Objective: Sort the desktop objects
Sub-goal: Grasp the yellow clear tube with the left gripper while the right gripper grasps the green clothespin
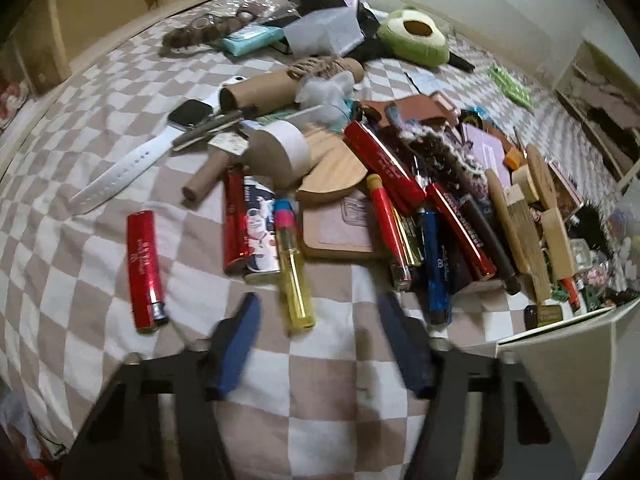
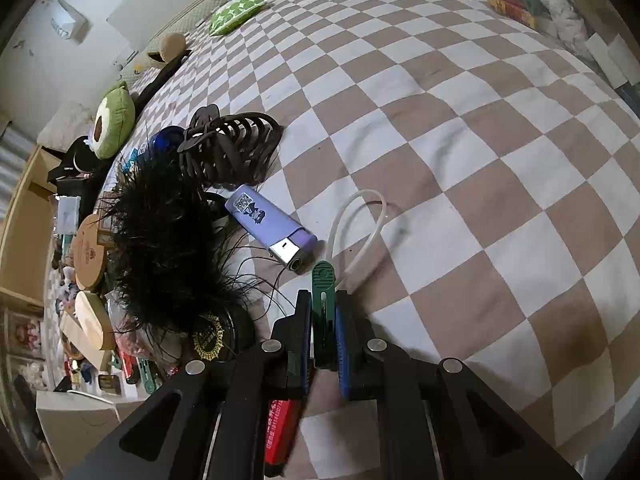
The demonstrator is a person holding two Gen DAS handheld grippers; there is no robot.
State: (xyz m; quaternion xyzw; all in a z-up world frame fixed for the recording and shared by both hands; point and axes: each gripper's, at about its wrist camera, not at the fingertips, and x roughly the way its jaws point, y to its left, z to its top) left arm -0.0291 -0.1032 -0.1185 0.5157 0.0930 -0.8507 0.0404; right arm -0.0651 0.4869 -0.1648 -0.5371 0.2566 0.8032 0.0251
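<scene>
My left gripper (image 1: 320, 312) is open and empty above the checked cloth. A yellow lighter (image 1: 294, 276) with a pink and blue cap lies just ahead, its end between the blue fingertips (image 1: 240, 332). A red lighter (image 1: 144, 268) lies apart to the left. A heap of lighters, wooden pieces and cardboard tubes (image 1: 420, 208) fills the middle and right. My right gripper (image 2: 323, 312) is shut on a green clothes peg (image 2: 323, 304), held upright. A purple lighter (image 2: 272, 228) and a clear loop (image 2: 360, 232) lie just beyond it.
A white smartwatch (image 1: 160, 144) lies at left and an avocado plush (image 1: 416, 36) at the back. A black feather piece (image 2: 168, 240), a dark hair claw (image 2: 236, 148) and round wooden discs (image 2: 90, 252) sit left of my right gripper. A red lighter (image 2: 280, 428) lies under it. A white box (image 1: 560, 380) stands at right.
</scene>
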